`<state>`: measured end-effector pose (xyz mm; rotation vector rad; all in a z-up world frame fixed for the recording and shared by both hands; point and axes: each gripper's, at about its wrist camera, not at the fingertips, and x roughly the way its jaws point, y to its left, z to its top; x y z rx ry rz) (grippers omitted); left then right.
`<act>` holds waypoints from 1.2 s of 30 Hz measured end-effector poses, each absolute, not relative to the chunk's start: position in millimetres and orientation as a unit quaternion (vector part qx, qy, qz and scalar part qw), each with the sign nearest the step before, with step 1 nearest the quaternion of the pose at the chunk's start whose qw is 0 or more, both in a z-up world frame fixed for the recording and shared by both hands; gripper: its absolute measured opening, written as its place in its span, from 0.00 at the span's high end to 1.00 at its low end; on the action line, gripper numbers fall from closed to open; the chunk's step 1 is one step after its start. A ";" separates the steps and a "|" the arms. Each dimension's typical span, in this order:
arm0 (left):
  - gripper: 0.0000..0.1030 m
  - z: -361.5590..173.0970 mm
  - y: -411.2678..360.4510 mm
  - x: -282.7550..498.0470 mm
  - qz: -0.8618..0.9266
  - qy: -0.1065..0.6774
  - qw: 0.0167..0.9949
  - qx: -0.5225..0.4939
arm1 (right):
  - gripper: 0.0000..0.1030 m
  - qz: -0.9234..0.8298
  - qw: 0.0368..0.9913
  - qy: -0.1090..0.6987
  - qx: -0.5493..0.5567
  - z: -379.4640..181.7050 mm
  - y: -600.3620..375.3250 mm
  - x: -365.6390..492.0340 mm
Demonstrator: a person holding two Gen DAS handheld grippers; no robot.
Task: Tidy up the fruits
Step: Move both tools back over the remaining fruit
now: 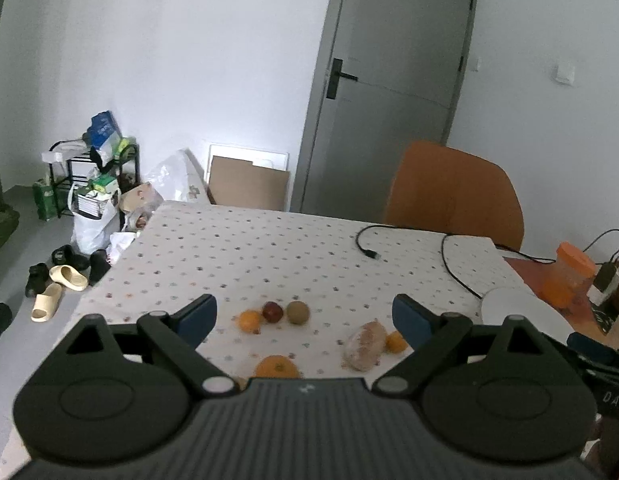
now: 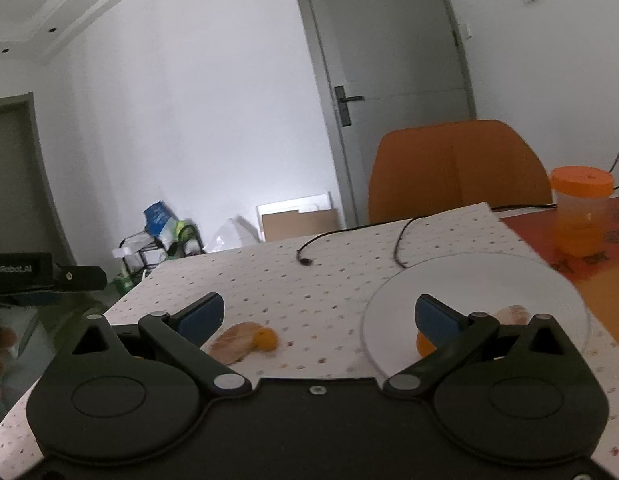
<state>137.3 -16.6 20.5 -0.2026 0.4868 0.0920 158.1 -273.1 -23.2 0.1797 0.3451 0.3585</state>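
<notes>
beyond both my grippers stands a white wall with a grey door (image 1: 393, 92), then an orange chair (image 1: 453, 192) behind the tabletop (image 1: 269, 248), soft under a dotted cloth. a smooth round white plate (image 2: 477, 280) sits just ahead of my right gripper (image 2: 319, 316), jaws spread and empty. my left gripper (image 1: 305, 318) is spread too; between its fingers lie a small orange (image 1: 249, 321), dark red fruit (image 1: 273, 312) and fuzzy brown kiwi (image 1: 297, 312), close together.
</notes>
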 end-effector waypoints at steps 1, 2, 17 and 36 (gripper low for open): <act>0.09 20.7 -13.5 135.5 0.046 0.240 0.964 -0.104 | 0.00 0.180 0.965 0.173 0.087 -23.0 -270.0 158.6; 0.09 21.0 -9.4 132.8 0.047 0.239 0.964 -0.110 | 0.00 0.181 0.964 0.174 0.086 -23.0 -267.1 158.4; 0.09 6.3 30.7 110.1 0.056 0.241 0.960 -0.132 | 0.00 0.204 0.957 0.193 0.073 -23.9 -229.9 159.2; 0.32 -35.7 50.6 121.9 0.062 0.267 0.951 -0.146 | 0.25 0.298 0.928 0.223 0.008 -31.2 -165.3 168.5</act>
